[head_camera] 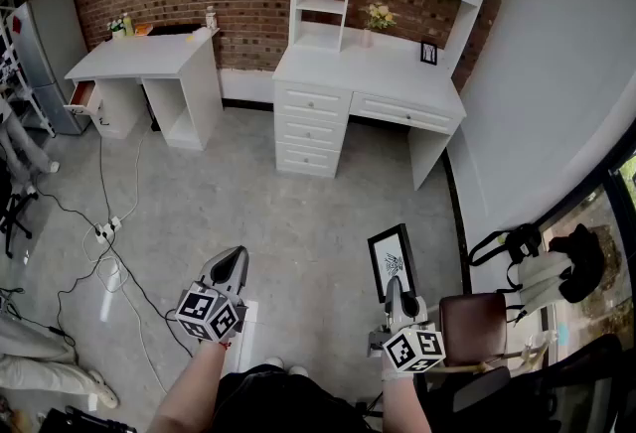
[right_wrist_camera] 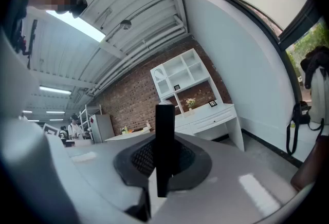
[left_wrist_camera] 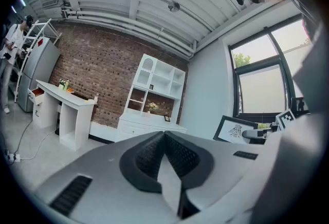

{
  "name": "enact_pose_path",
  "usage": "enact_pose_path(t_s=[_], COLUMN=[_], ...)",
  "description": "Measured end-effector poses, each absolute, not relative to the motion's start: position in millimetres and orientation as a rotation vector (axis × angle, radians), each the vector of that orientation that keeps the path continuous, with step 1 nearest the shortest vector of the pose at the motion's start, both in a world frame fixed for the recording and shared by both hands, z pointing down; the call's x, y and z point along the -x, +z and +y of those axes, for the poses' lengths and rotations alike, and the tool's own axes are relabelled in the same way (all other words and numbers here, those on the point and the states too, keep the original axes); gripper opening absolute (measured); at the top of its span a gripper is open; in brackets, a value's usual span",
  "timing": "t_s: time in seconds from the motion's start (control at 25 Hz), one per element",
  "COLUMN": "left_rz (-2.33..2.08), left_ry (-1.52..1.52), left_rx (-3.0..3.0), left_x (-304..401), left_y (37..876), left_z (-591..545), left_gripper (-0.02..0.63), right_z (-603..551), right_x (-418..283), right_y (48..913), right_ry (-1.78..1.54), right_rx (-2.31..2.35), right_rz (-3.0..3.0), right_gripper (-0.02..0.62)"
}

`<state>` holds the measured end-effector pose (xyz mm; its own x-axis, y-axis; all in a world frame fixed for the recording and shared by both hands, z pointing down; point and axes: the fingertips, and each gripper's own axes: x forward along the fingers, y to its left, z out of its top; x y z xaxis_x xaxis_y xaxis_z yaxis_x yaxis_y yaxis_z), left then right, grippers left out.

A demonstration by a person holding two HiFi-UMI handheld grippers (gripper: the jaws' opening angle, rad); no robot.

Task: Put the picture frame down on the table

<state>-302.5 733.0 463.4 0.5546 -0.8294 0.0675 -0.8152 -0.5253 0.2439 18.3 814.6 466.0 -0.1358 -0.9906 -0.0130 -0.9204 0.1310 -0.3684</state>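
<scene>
The picture frame (head_camera: 391,262), black-edged with a white print, stands upright in my right gripper (head_camera: 395,290), which is shut on its lower edge. In the right gripper view the frame's black edge (right_wrist_camera: 164,135) rises between the closed jaws. The frame (left_wrist_camera: 236,129) also shows at the right of the left gripper view. My left gripper (head_camera: 234,260) is held level beside it, shut with nothing in it (left_wrist_camera: 164,134). The white desk with drawers and a hutch (head_camera: 397,73) stands well ahead across the grey floor.
A second white desk (head_camera: 149,54) stands at the back left against the brick wall. On the hutch desk are flowers (head_camera: 378,16) and a small framed picture (head_camera: 428,53). A brown chair (head_camera: 472,322) and bags (head_camera: 542,267) are at my right. Cables (head_camera: 109,222) cross the floor at left.
</scene>
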Motion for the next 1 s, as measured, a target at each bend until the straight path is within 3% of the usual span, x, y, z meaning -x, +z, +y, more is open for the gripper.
enact_pose_path(t_s=[0.64,1.0], left_rz=[-1.377,-1.344], left_ry=[-0.15,-0.137], left_rx=[-2.531,-2.526], left_x=[282.6,259.3], left_y=[461.6,473.8], left_z=[727.1,664.1], left_gripper=[-0.008,-0.008], right_z=[819.0,764.8], right_x=[-50.4,-70.2], right_y=[469.1,481.9], right_ry=[-0.342,-0.39], right_rx=[1.898,1.893], right_rz=[2.176,2.143], right_gripper=[0.018,0.018])
